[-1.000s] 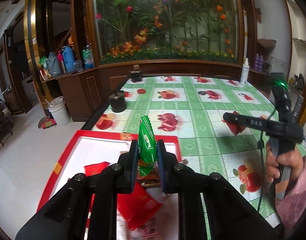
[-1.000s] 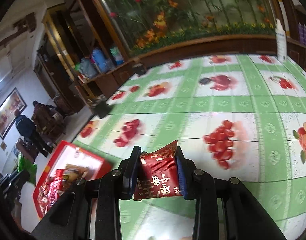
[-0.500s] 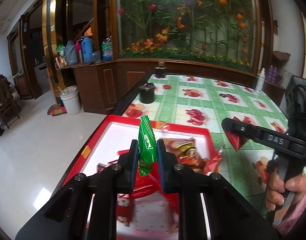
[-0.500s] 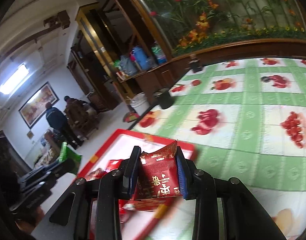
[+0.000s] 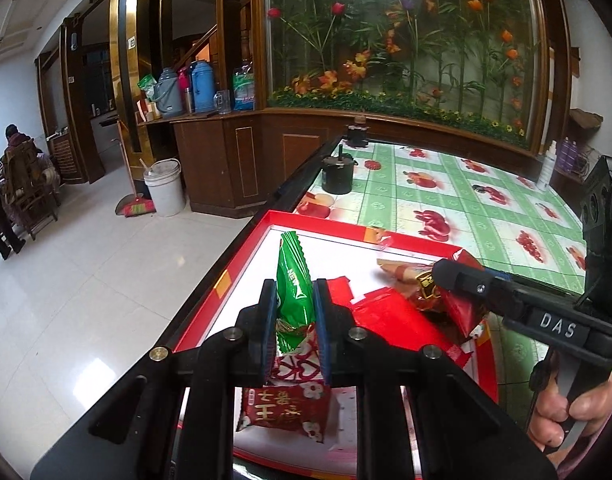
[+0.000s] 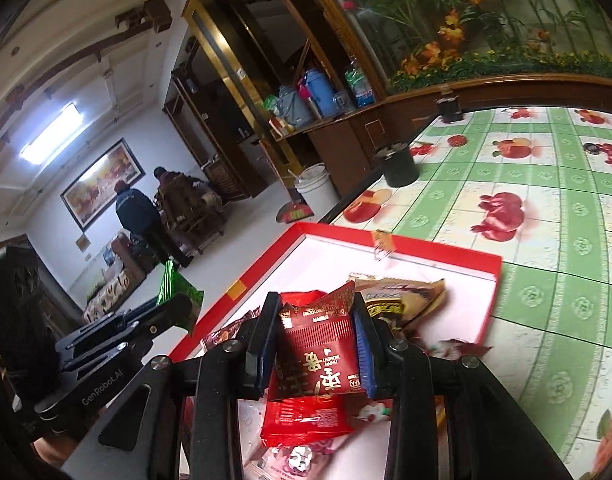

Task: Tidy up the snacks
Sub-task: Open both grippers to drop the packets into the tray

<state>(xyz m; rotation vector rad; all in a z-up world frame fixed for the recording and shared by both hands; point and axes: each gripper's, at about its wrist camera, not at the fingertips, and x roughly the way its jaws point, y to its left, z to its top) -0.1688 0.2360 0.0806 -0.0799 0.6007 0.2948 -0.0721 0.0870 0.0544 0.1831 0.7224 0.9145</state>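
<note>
Nearest, left gripper (image 5: 294, 320) jaws clenched on an upright green snack packet (image 5: 293, 292); right gripper (image 6: 316, 338) jaws clenched on a dark red snack packet (image 6: 320, 354). Both held over a red tray (image 5: 242, 258) at the desk's (image 5: 502, 216) near left edge, more wrapped snacks (image 5: 284, 410) lying inside. Farther along that edge, a black pot (image 5: 337, 174).
</note>
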